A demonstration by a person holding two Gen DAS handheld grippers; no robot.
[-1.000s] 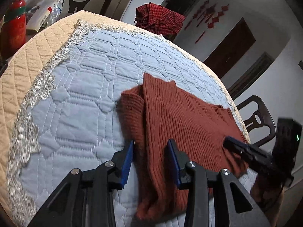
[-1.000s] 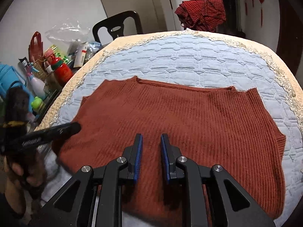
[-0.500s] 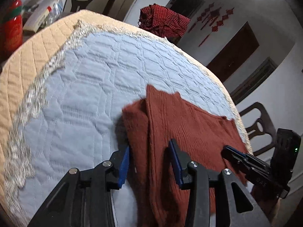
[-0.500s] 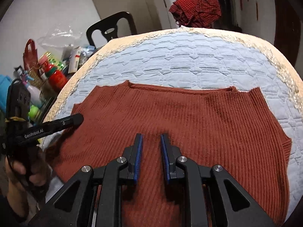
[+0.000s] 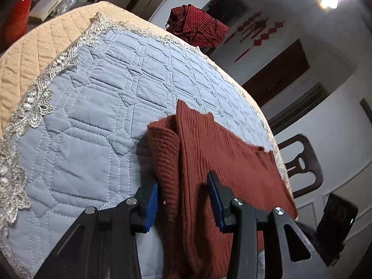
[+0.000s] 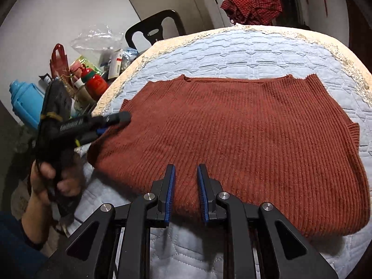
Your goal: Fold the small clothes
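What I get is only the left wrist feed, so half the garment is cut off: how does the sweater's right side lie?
Observer: In the right wrist view the sweater lies spread flat on the quilt, and its right edge is not folded in.
Operator: And the right gripper?
Observer: The right gripper is over the near hem. Its jaws are a narrow gap apart and hold nothing.
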